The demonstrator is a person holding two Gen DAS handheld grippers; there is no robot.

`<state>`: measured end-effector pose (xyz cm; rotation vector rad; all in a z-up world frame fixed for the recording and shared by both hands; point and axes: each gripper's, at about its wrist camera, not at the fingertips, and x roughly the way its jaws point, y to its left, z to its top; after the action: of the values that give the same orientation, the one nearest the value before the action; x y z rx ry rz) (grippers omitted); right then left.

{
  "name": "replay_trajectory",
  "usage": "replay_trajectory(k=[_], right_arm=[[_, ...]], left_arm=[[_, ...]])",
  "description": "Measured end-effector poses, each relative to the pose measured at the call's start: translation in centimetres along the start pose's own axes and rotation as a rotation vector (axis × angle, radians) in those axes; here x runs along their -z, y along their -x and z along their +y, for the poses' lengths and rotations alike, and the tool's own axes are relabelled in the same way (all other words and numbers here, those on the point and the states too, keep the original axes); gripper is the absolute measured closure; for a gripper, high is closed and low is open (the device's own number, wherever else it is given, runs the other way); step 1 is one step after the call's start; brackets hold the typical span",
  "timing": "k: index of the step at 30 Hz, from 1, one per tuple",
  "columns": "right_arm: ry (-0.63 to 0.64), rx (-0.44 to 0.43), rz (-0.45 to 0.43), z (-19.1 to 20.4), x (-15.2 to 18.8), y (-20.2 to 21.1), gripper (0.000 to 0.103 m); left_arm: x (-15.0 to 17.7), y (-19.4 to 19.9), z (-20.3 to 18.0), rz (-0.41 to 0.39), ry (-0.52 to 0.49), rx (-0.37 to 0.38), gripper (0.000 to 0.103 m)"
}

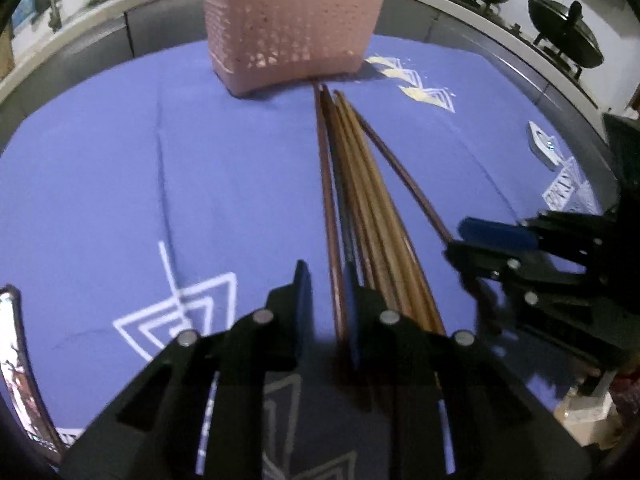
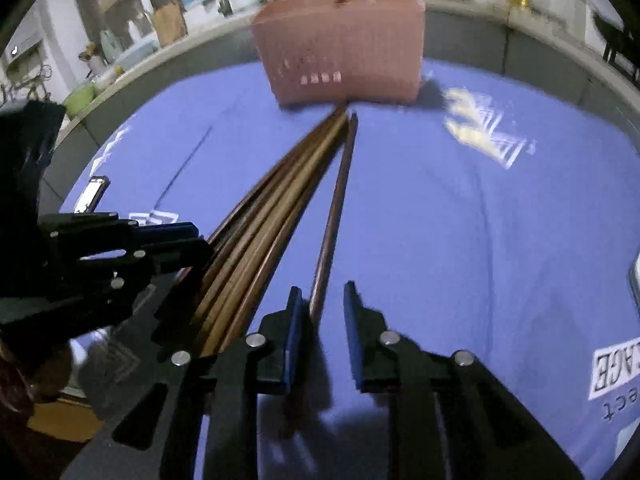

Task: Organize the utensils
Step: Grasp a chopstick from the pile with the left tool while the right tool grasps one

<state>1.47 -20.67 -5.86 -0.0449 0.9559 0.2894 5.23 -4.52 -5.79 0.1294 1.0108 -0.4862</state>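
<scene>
Item: chopsticks (image 1: 372, 208), a loose bundle laid on the blue tablecloth (image 1: 120, 160), tips toward the pink utensil basket (image 1: 292, 36) at 12 o'clock. One dark chopstick (image 1: 330, 216) is straddled by the parted left gripper (image 1: 326, 300); contact is not discernible. Right gripper (image 2: 320, 312): jaws apart around a separate chopstick (image 2: 334, 216), whose near end is hidden. The basket is blurred in the right view.

Your left claw (image 1: 326, 300) and right claw (image 2: 320, 312) are showing black angular frames, blue finger pads and round silver screw heads.
</scene>
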Motion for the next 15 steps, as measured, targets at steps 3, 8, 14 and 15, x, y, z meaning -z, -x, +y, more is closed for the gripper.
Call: replay_trajectory(k=[3, 8, 14, 15], right_arm=[[-0.022, 0.036, -0.012, -1.4, 0.3, 0.2, 0.083], [-0.032, 0.050, -0.010, -1.8, 0.2, 0.1, 0.083], [-0.028, 0.008, -0.012, -2.0, 0.2, -0.2, 0.096], [-0.037, 0.004, -0.007, -2.3, 0.4, 0.0, 0.096]], left_arm=[[-0.1, 0.1, 0.3, 0.003, 0.008, -0.001, 0.086], [-0.5, -0.7, -0.9, -0.004, -0.021, -0.077, 0.086], [-0.6, -1.1, -1.3, -0.013, -0.038, -0.096, 0.097], [-0.5, -0.9, -0.8, -0.009, -0.027, -0.090, 0.097]])
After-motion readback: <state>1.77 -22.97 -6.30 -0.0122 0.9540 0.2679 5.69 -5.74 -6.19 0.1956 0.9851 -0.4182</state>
